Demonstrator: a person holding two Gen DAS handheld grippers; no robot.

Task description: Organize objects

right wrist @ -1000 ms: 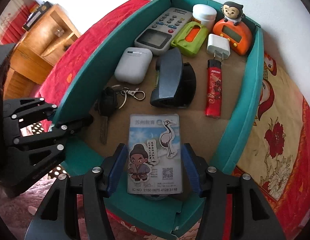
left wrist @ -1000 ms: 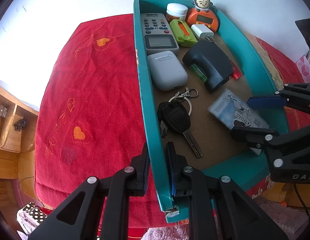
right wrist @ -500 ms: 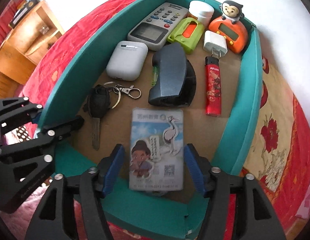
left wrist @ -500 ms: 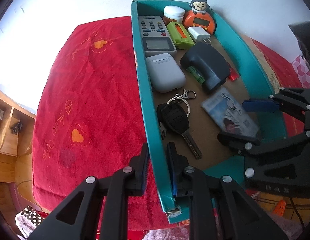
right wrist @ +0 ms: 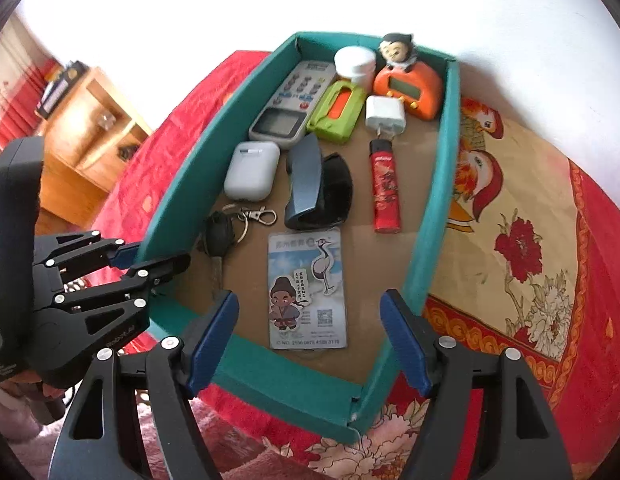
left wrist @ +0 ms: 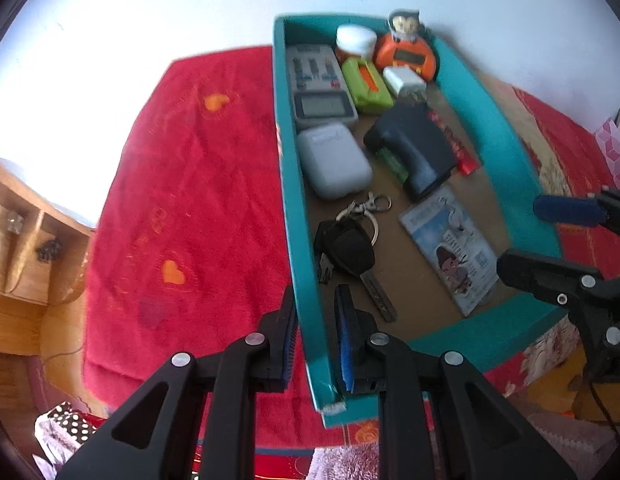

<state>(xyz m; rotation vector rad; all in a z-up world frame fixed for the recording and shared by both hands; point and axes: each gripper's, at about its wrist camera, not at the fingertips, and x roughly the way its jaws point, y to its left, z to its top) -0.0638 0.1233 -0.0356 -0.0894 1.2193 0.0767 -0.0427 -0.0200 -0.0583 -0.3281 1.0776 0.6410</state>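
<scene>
Teal cardboard tray (right wrist: 434,200) on a red cloth (left wrist: 198,200), taken as the landmark. Left tongs (left wrist: 315,338) clamped on the tray's left wall near its front corner, one pad outside and one inside. Right tongs (right wrist: 310,338) above the tray's front edge, jaws opening, blue pads standing clear on either side of the illustrated card (right wrist: 307,290), no contact with it. Card flat on the tray's brown floor, near the front wall, middle. To the left of the card, a black car key (right wrist: 220,234) with ring and clasp. Behind the key, a white earbud case (right wrist: 252,176); behind the card, a dark grey folded object (right wrist: 314,184); to the right of that, a red lighter (right wrist: 386,186) lying lengthwise. Along the tray's back wall: grey remote (right wrist: 290,108), white-lidded jar (right wrist: 354,64), green holder (right wrist: 336,112), white plug adapter (right wrist: 386,114), and an orange clock with a figure on top (right wrist: 406,80). Beyond the tray's right wall, patterned cloth with birds and flowers (right wrist: 510,240). Off to the tray's left, a wooden shelf unit (right wrist: 82,140).
</scene>
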